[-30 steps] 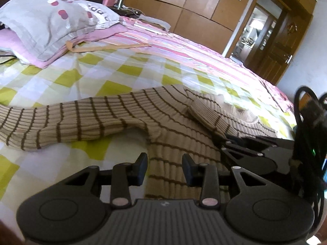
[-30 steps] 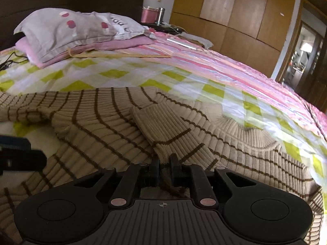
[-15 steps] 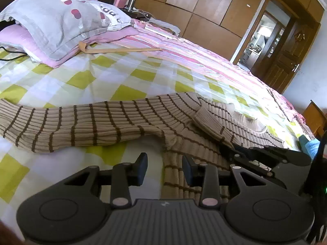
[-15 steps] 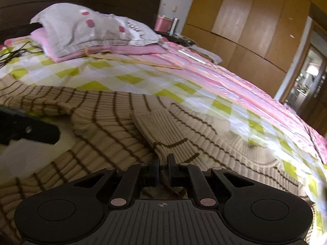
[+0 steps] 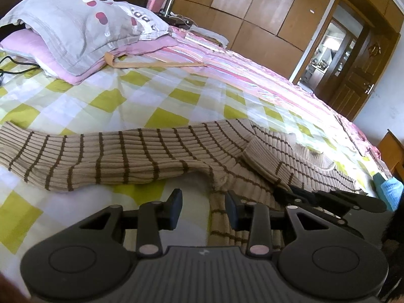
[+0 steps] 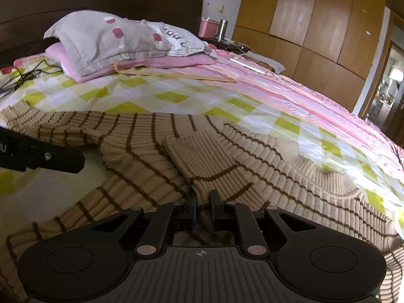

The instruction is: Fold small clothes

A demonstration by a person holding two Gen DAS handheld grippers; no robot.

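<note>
A beige knit sweater [image 5: 126, 159] with thin brown stripes lies spread on the checked bed sheet [image 5: 106, 101], one long sleeve stretched out to the left. The other sleeve is folded in over the chest, its cuff [image 6: 197, 154] lying on the body. My right gripper [image 6: 203, 207] has that folded sleeve between its narrow jaws, which are opening, the pads still on the knit. My left gripper [image 5: 203, 207] stands open low over the sweater's side edge, holding nothing. One of its fingers [image 6: 63, 160] shows at the left of the right wrist view.
Two stacked pillows [image 5: 75, 25] lie at the bed's head, with a pink striped quilt [image 5: 240, 75] beyond the sheet. Black cables [image 6: 22, 78] trail at the far left. A wooden wardrobe [image 5: 252, 7] and a door [image 5: 358, 75] stand behind. A blue cloth [image 5: 388, 192] sits at the right.
Both views have tipped up slightly. The sweater lies as before. The right jaws narrowed on the sleeve, then widened a little again. The left jaws keep the same gap.
</note>
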